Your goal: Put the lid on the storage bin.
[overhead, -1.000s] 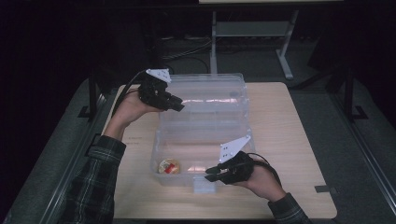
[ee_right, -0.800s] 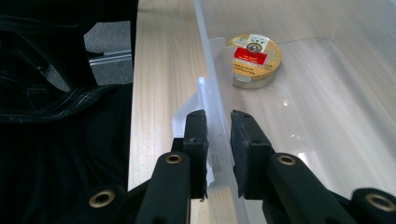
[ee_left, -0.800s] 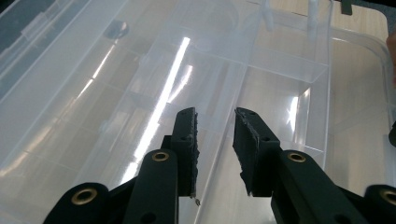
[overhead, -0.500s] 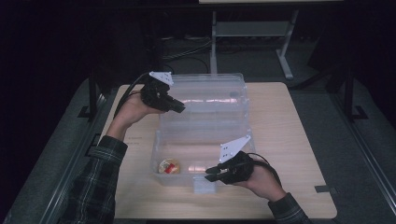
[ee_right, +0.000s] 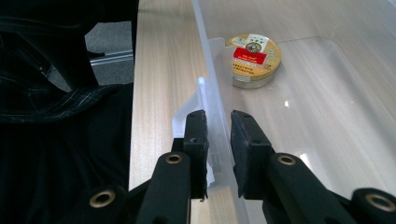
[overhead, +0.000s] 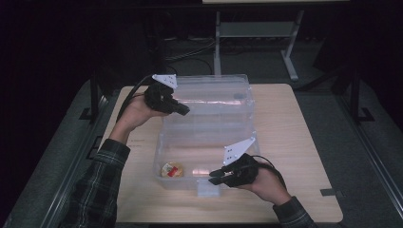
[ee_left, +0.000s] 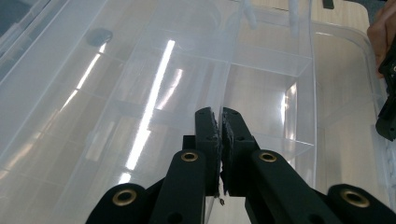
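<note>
A clear plastic box stands on the wooden table with its lid raised at the far side. On the box floor at the near left lies a round gold tin with a red label. At the lid's left edge, my left gripper is shut on the thin clear edge. My right gripper sits at the box's front rim, one jaw on either side of the front wall, beside the white latch.
The box has clear dividers inside. Bare table lies to the right of the box, and a strip runs between the box and the near edge. A grey stand rises behind the table. The other hand shows at the right.
My left gripper has sunk slightly toward the person with the lid edge still in it. The right gripper and the tin have not moved.
</note>
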